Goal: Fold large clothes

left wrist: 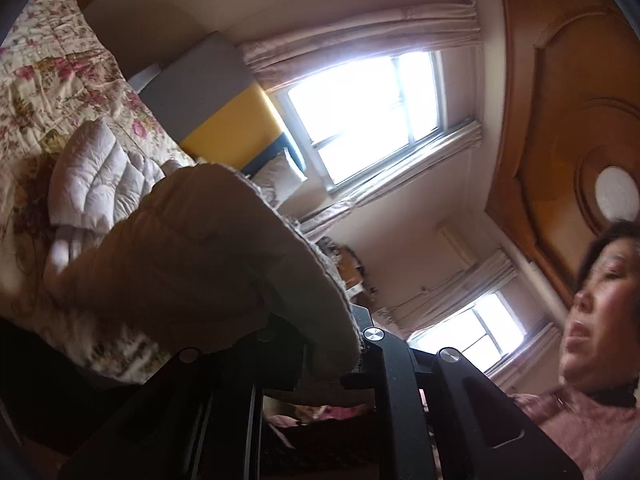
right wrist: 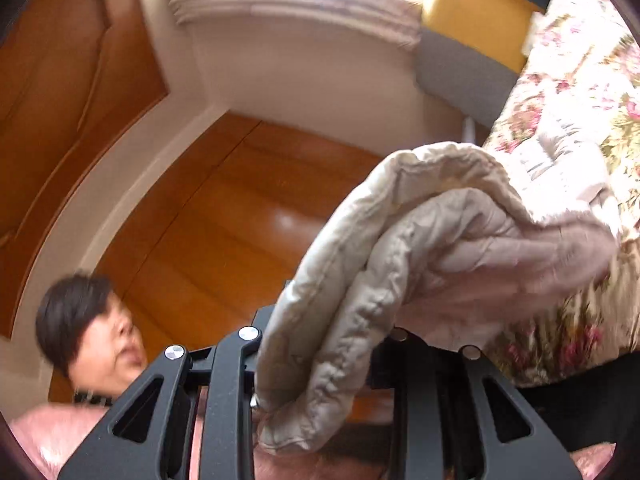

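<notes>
the left gripper (left wrist: 320, 376) has its jaws nearly closed, pinching a bunched edge of the pale quilted jacket (left wrist: 192, 240). the right gripper (right wrist: 320, 392) likewise clamps a thick fold of the jacket (right wrist: 400, 264). the rest of the garment trails onto the floral bedspread (left wrist: 68, 80) of the bed. a person (right wrist: 96, 336) leans in beside the grippers.

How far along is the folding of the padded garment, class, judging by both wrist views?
Done: little that shows; no neat fold is visible. In hand: the left gripper and the right gripper are each shut on bunched cream fabric of the quilted coat, lifted off the floral bedspread. Its pale quilted part trails on the bed. Left: laying it flat and making the folds.
</notes>
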Demonstrator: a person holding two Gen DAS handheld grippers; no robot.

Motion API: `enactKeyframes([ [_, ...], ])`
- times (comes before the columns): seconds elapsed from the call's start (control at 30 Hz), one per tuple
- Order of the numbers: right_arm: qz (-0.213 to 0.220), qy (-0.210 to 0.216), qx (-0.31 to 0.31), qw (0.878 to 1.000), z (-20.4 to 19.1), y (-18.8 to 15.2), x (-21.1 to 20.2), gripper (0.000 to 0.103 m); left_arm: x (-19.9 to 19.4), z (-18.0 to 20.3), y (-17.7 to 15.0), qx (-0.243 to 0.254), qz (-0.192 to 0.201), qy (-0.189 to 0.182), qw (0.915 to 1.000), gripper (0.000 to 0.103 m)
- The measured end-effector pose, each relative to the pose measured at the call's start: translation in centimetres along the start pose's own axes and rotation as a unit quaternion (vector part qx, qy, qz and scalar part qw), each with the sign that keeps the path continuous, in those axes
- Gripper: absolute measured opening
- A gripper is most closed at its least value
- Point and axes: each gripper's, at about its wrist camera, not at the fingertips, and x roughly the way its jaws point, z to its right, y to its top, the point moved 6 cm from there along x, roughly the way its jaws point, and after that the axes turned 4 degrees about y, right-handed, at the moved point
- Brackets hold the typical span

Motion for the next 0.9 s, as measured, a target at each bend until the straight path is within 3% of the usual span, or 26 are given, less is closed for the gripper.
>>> enactKeyframes([
  [0.27,0.025,-0.05,0.045,0.997,6.9,6.0,3.6,0.026,7.6,-5.5,5.0,-0.004,-0.026,0.073,0.997,0.011],
  [0.53,0.018,-0.126,0.07,0.989,13.1,9.3,6.4,0.029,12.8,-12.5,8.8,-0.021,-0.027,0.143,0.9891,0.013],
  [0.63,0.027,-0.168,0.079,0.982,15.5,10.1,6.3,0.032,14.4,-14.8,9.9,-0.021,-0.021,0.184,0.9825,0.027],
  [0.7,0.045,-0.179,0.09,0.979,17.1,10.6,6.2,0.041,14.8,-16.0,10.5,-0.018,-0.007,0.21,0.9774,0.051],
  [0.73,0.056,-0.18,0.093,0.978,17.5,10.8,5.9,0.049,14.7,-16.5,10.7,-0.017,0.012,0.228,0.9734,0.078],
  [0.77,0.07,-0.172,0.097,0.978,17.7,11.0,5.6,0.053,14.5,-16.7,10.9,-0.007,0.035,0.244,0.969,0.087],
  [0.83,0.089,-0.164,0.091,0.978,17.4,11.2,5.2,0.066,13.9,-16.7,10.8,0.027,0.066,0.275,0.959,0.087],
  [0.9,0.083,-0.197,0.057,0.975,16.4,11.2,5.3,0.072,14.1,-17.1,10.2,0.045,0.061,0.296,0.9521,0.087],
])
